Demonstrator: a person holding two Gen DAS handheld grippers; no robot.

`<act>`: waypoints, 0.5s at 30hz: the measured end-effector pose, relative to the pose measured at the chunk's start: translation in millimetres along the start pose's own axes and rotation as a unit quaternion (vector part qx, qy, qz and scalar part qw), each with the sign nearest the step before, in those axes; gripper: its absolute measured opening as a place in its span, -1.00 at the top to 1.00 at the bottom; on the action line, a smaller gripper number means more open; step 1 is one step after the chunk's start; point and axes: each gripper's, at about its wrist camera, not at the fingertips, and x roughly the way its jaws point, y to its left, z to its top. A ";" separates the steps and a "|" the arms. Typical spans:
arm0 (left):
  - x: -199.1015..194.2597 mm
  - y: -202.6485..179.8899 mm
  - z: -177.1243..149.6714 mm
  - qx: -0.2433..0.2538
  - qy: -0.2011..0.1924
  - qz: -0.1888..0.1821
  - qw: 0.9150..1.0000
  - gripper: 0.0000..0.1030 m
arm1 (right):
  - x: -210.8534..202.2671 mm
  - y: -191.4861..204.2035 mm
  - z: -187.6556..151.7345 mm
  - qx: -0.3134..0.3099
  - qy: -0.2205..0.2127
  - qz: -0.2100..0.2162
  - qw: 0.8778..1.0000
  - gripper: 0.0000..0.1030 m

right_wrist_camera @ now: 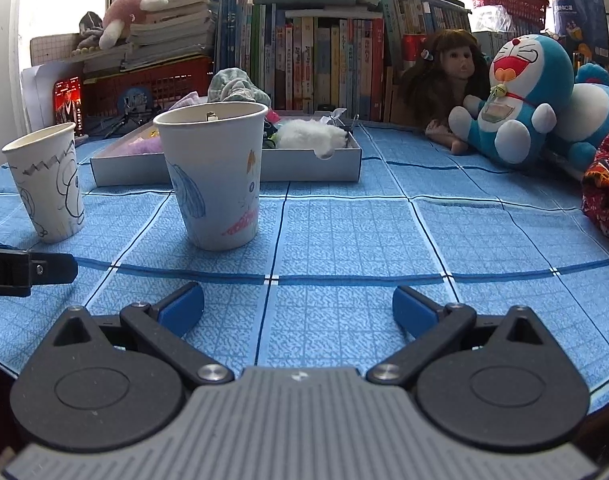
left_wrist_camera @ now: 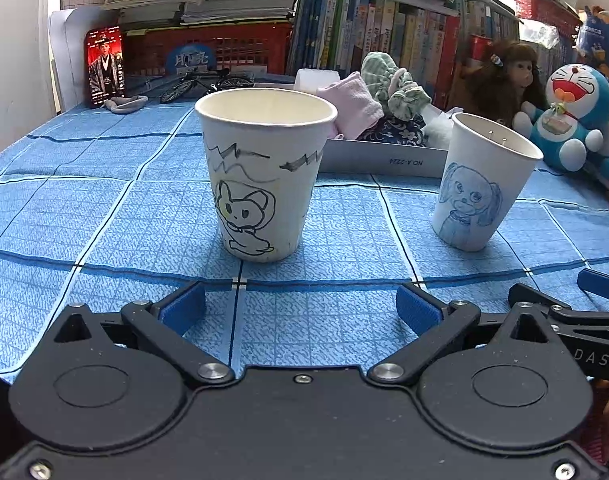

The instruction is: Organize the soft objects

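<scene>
A shallow white box (left_wrist_camera: pixel 380 158) at the back holds soft things: a pink cloth (left_wrist_camera: pixel 354 102), a green checked cloth (left_wrist_camera: pixel 392 80) and a white fluffy piece (right_wrist_camera: pixel 308 134). The box also shows in the right wrist view (right_wrist_camera: pixel 304 164). A Doraemon plush (right_wrist_camera: pixel 516 92) and a brown-haired doll (right_wrist_camera: pixel 448 68) sit at the right. My left gripper (left_wrist_camera: pixel 300 306) is open and empty, just in front of a drawn paper cup (left_wrist_camera: pixel 260 172). My right gripper (right_wrist_camera: pixel 298 304) is open and empty, right of a second paper cup (right_wrist_camera: pixel 216 172).
A second paper cup (left_wrist_camera: pixel 480 184) stands right of the first. A red patterned cloth (right_wrist_camera: pixel 604 192) lies at the right edge. Books (right_wrist_camera: pixel 324 60), a red crate (left_wrist_camera: pixel 208 52) and a phone (left_wrist_camera: pixel 104 66) line the back. A blue checked tablecloth (right_wrist_camera: pixel 344 240) covers the table.
</scene>
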 end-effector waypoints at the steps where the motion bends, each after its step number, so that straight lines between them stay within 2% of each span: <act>1: 0.4 -0.1 0.1 0.000 0.000 0.001 1.000 -0.99 | 0.5 0.3 0.0 0.000 0.002 -0.001 1.000 -1.00; 15: 6.0 -5.6 1.6 0.013 0.008 0.022 1.000 -0.99 | 2.5 0.1 2.6 -0.002 0.007 -0.001 1.000 -1.00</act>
